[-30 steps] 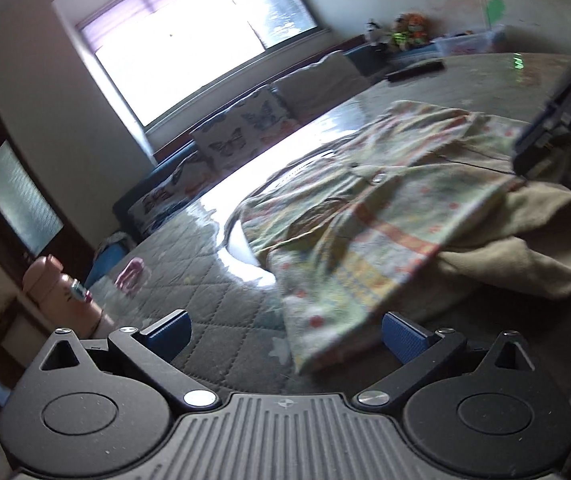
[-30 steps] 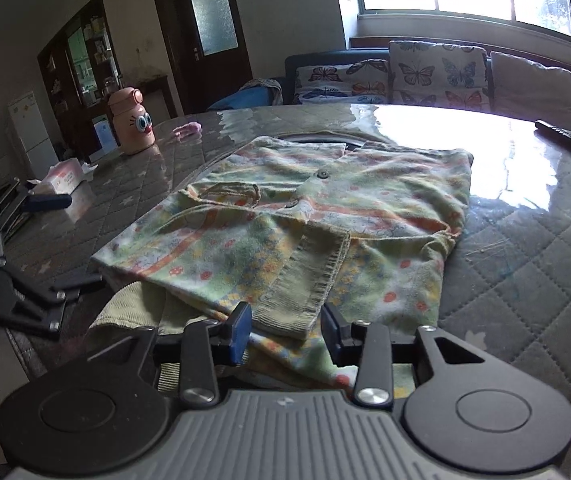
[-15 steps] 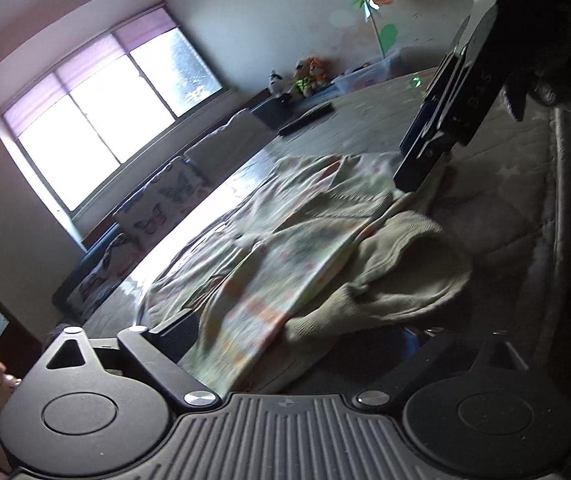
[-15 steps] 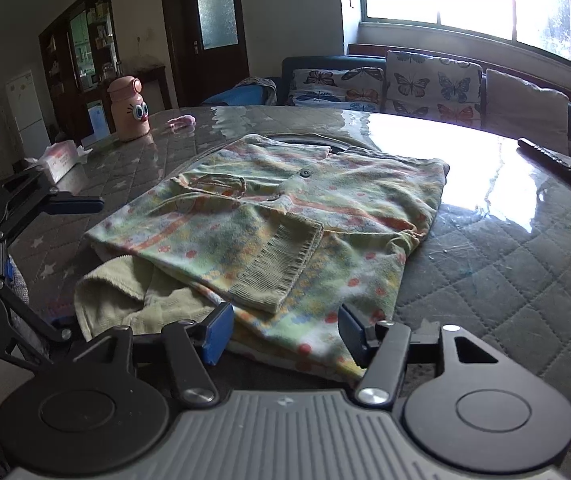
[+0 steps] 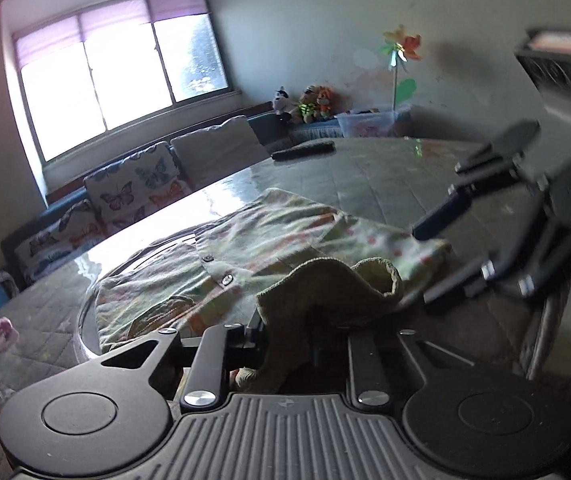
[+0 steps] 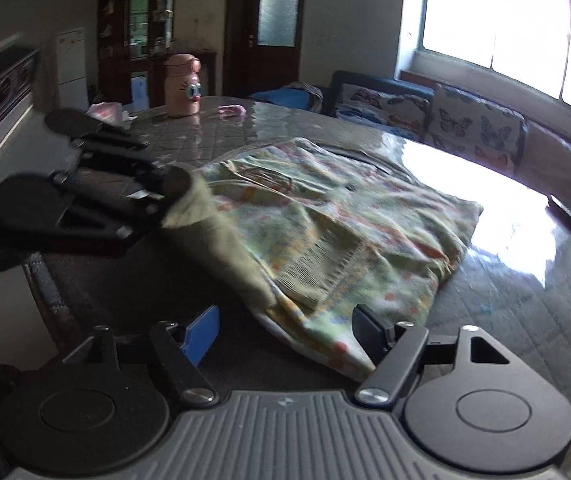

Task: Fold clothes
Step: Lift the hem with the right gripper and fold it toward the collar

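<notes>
Here my left tool [image 5: 305, 344] is closing on the olive cloth [image 5: 325, 292], pads hidden; my right tool [image 6: 285, 332], lower centre, is opening, apart around the floral garment's [image 6: 345, 220] edge.

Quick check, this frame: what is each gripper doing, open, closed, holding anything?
Left gripper: jaws closing on the olive-green fabric edge, gripped.
Right gripper: jaws opening, nothing gripped; the floral garment lies just ahead.

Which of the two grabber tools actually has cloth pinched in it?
The left gripper: its jaws are closing on the olive-green cloth. The right gripper holds nothing, its jaws opening.
</notes>
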The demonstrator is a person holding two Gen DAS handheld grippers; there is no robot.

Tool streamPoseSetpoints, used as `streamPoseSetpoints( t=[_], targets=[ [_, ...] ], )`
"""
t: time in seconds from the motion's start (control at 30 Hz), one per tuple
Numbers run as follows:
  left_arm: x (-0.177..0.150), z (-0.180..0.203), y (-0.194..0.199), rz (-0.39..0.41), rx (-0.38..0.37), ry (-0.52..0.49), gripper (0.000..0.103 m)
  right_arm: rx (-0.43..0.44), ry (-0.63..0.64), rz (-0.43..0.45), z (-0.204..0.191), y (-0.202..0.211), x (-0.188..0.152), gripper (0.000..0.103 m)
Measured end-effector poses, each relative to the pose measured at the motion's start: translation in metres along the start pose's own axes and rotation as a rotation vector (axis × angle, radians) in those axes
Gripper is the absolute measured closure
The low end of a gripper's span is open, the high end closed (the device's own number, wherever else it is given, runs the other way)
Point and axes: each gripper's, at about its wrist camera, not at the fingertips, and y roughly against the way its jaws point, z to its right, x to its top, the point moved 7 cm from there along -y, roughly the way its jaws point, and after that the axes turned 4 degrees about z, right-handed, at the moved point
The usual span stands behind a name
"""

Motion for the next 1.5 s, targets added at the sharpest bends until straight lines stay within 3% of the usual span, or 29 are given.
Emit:
streamPoseSetpoints(
  t=[0.13,0.23,0.3,0.4,0.5,0.57,0.67,0.93,1.0,1.17,1.27,1.5],
  targets=[
    [0.011,-0.010,-0.006,-0.001,-0.004,0.050,0.083,0.008,0.082,0.036,-0.016,-0.011,0.011,0.028],
    [0.016,-0.015,-0.008,0.005,-0.005,0.070,0.083,0.015,0.107,0.045,-0.024,-0.023,0.017,0.038],
    [0.015,-0.017,-0.008,0.003,-0.003,0.078,0.083,0.021,0.098,0.031,-0.025,-0.031,0.019,0.061],
    [0.010,-0.021,-0.002,-0.006,0.001,0.083,0.080,0.023,0.038,0.018,-0.017,-0.038,0.024,0.081],
    [0.005,-0.025,0.010,0.002,0.015,0.062,0.064,0.044,-0.055,0.022,-0.005,-0.038,0.032,0.083],
    [0.000,-0.029,0.018,-0.002,0.044,0.046,0.047,0.046,-0.090,0.031,0.001,-0.037,0.037,0.085],
    [-0.012,-0.035,0.028,-0.021,0.090,0.026,0.035,0.053,-0.144,0.046,0.009,-0.035,0.043,0.086],
    [-0.038,-0.041,0.024,-0.061,0.215,-0.138,0.032,0.040,-0.193,0.092,0.018,-0.036,0.058,0.087],
    [-0.041,-0.044,0.020,-0.065,0.234,-0.173,0.036,0.035,-0.193,0.096,0.017,-0.036,0.059,0.087],
    [-0.044,-0.052,0.017,-0.068,0.236,-0.168,0.084,0.036,-0.182,0.108,0.013,-0.034,0.058,0.091],
    [-0.041,-0.053,0.024,-0.057,0.229,-0.144,0.093,0.039,-0.187,0.118,0.012,-0.030,0.057,0.092],
    [-0.026,-0.037,0.058,-0.027,0.177,-0.112,0.094,0.087,-0.176,0.148,0.003,0.004,0.051,0.093]
  ],
)
